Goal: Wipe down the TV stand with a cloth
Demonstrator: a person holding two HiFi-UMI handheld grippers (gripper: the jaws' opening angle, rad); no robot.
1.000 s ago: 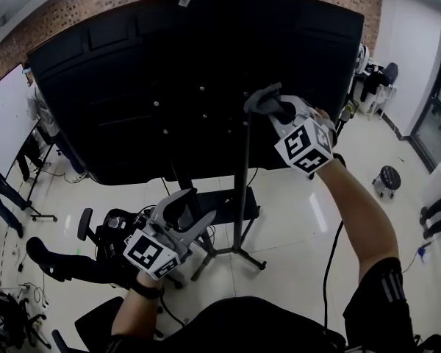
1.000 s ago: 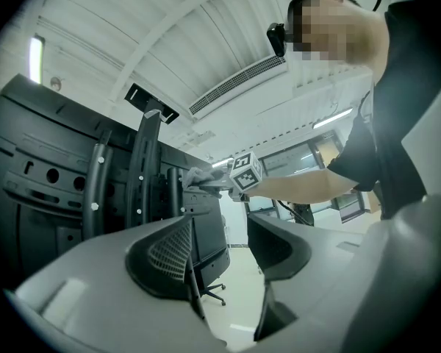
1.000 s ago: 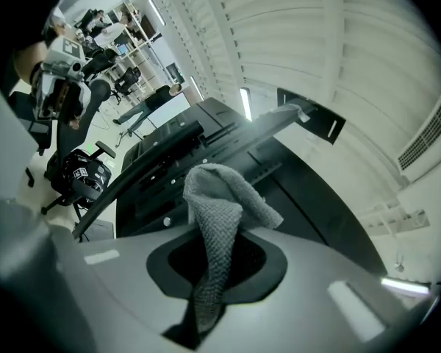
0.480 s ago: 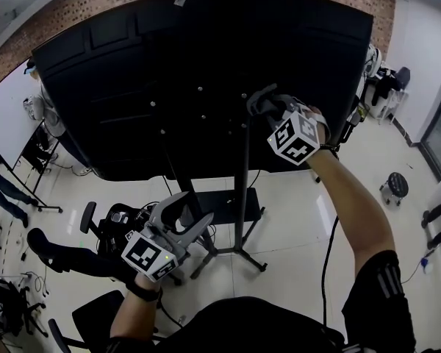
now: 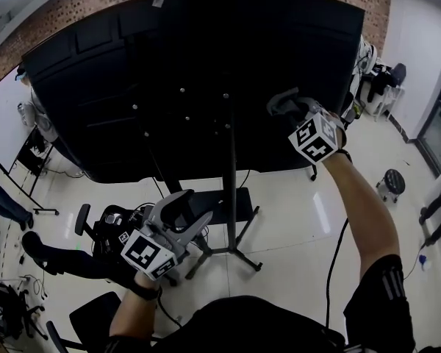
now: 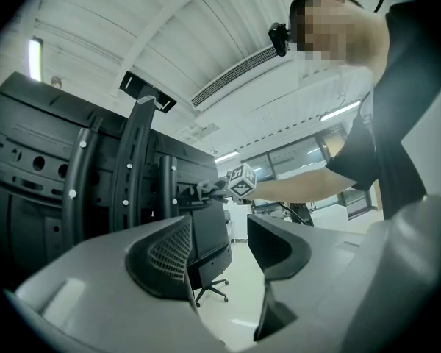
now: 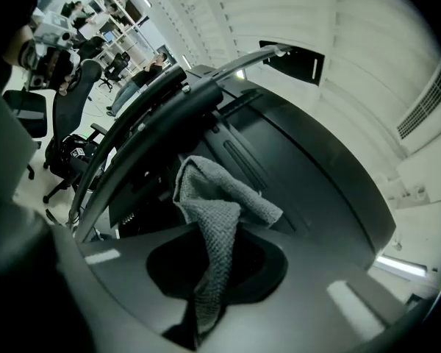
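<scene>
I see a coarse-woven grey cloth [image 7: 214,219], rough and matt, against the smooth, matt grey plastic of my right gripper [image 7: 209,285]. My left gripper [image 6: 219,250] is the same plastic, with one pad [image 6: 169,250] finely ribbed. The slim black metal stand pole [image 5: 231,212] has a dull sheen. The pale floor [image 5: 294,219] looks glossy.
</scene>
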